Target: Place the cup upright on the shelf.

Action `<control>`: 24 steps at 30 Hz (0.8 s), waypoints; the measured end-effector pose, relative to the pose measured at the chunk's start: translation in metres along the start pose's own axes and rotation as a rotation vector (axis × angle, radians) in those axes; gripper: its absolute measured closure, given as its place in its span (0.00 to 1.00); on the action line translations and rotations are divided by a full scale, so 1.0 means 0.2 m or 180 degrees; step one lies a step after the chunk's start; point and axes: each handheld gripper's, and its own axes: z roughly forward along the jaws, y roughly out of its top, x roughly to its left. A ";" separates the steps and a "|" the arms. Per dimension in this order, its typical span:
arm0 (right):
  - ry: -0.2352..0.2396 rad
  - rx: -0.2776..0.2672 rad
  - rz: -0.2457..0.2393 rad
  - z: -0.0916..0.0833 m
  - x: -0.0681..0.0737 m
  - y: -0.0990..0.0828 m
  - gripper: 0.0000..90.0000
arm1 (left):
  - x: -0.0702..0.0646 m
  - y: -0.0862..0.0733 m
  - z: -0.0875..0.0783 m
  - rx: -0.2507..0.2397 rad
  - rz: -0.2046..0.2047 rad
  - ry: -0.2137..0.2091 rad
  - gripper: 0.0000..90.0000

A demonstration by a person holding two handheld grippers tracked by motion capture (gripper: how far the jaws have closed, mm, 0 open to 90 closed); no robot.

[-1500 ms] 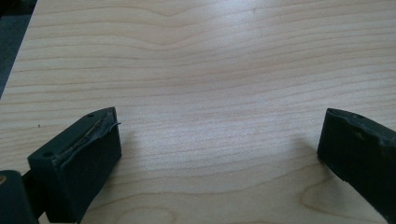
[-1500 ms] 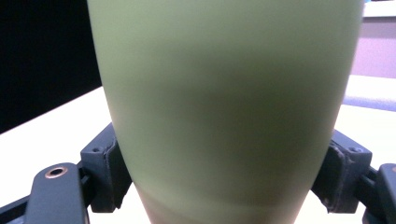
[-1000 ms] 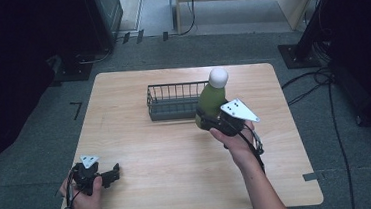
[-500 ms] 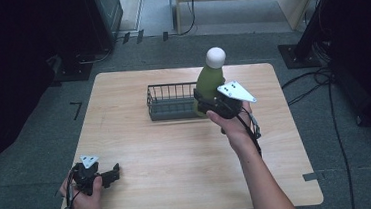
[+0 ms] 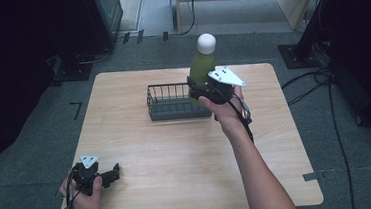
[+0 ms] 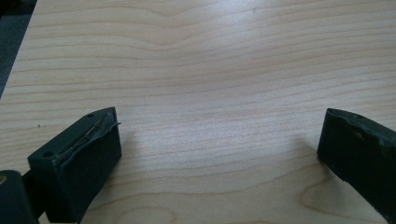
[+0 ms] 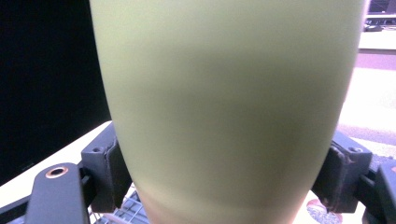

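Your right tongs (image 5: 203,89) pinch the green bottle (image 5: 202,65), seemingly above the wire basket (image 5: 173,101); your left tongs (image 5: 109,172) rest spread on the bench (image 5: 177,150).

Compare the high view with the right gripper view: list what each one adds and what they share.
High view: the bottle's white cap, the whole wire basket, the wooden table and the left gripper resting open near its front corner.
Right gripper view: both black pads pressed against the bottle's sides.
Shared: the green bottle held upright in the right gripper over the basket.
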 end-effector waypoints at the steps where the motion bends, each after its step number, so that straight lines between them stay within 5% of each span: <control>1: -0.0006 0.0011 0.0003 0.04 0.00 0.00 0.22 | 0.00 0.00 0.00 -0.0002 -0.0003 0.0002 0.00; 11: -0.0108 0.0018 -0.0056 0.19 -0.03 -0.03 0.22 | 0.00 0.00 0.00 0.0001 -0.0001 -0.0001 0.00; 24: -0.0184 0.0209 -0.0025 0.28 -0.05 -0.13 0.22 | 0.00 0.00 0.00 0.0000 0.0002 -0.0001 0.00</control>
